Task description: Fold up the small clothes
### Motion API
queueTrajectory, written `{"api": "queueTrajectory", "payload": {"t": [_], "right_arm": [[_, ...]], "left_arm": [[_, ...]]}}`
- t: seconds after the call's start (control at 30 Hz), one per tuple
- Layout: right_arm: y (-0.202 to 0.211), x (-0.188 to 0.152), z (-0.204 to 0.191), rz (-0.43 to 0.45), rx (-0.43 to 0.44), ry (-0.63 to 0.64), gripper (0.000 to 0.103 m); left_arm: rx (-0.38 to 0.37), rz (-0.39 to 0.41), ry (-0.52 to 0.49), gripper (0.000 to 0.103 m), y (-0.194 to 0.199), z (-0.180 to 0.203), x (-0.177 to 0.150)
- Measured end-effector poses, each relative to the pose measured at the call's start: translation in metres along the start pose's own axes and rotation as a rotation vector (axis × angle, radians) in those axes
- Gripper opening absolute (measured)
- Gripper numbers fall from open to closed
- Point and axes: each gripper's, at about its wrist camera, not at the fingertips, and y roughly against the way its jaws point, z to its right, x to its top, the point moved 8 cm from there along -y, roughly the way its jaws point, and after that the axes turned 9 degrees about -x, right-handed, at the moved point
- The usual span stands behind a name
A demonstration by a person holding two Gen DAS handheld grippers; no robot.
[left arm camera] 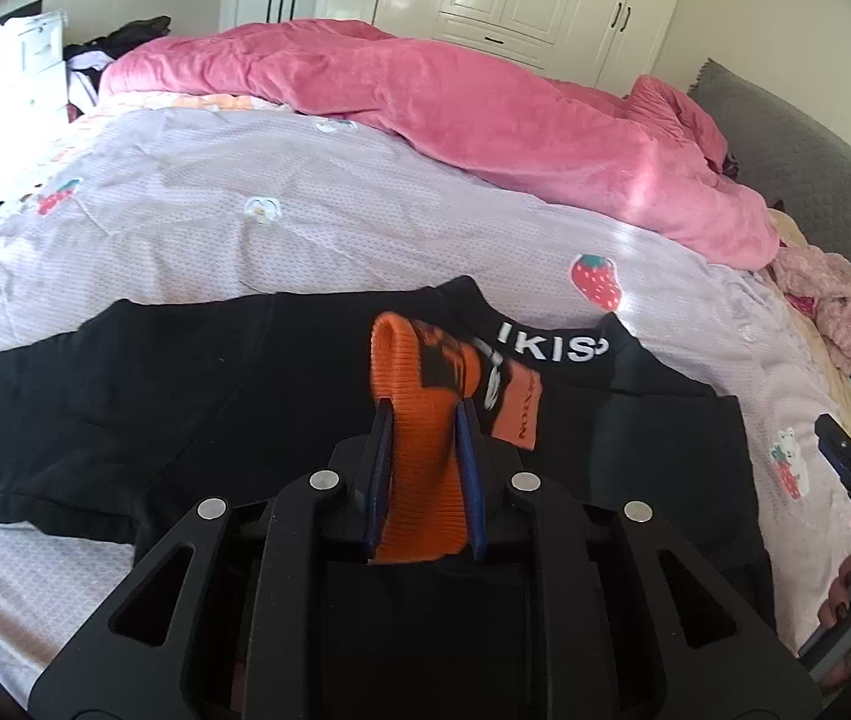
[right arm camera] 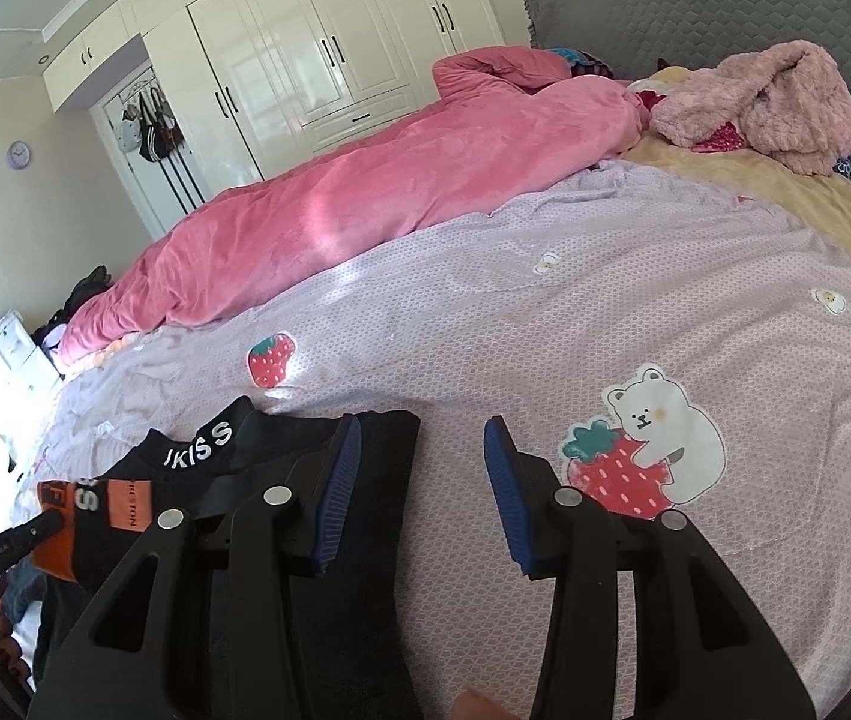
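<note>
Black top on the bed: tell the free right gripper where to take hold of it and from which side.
Grip the black top at its near right edge, lying flat beside the open right gripper. Come in low from the right, over the bare bedsheet, one finger sliding under the edge. The left gripper holds the orange cuff.

Black garment (left arm camera: 185, 396): matt knit cloth, with a ribbed orange cuff (left arm camera: 419, 468) pinched in the left gripper (left arm camera: 425, 420), of matt black plastic with blue ridged pads (right arm camera: 338, 480) and bright metal pins. Beyond the garment: pink blanket (left arm camera: 425, 96), plush fleece; lilac sheet (right arm camera: 545, 312), fine-textured printed cotton.
</note>
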Motion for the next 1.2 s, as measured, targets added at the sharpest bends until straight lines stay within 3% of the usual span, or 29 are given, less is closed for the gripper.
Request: {"api": "queueTrajectory", "payload": {"t": [0.27,0.5,0.63,0.8,1.0,1.2], "right_arm": [[0.002,-0.006,-0.020,-0.005,0.024,0.069,0.042],[0.005,-0.026,-0.066,-0.020,0.077,0.246,0.042],[0.004,-0.035,-0.080,-0.036,0.091,0.310,0.042],[-0.006,-0.041,-0.073,-0.053,0.019,0.368,0.042],[-0.001,-0.051,-0.091,-0.055,0.074,0.426,0.042],[-0.007,-0.071,-0.107,-0.115,0.109,0.483,0.042]], "left_arm": [[0.026,0.028,-0.022,0.014,0.009,-0.003,0.005],[0.010,-0.090,-0.077,0.017,-0.019,0.007,-0.021],[0.030,-0.190,-0.051,0.018,-0.044,-0.008,-0.045],[0.007,-0.177,-0.024,0.018,-0.045,-0.015,-0.051],[0.007,-0.179,-0.025,0.018,-0.045,-0.015,-0.052],[0.007,-0.180,-0.025,0.018,-0.046,-0.015,-0.051]]}}
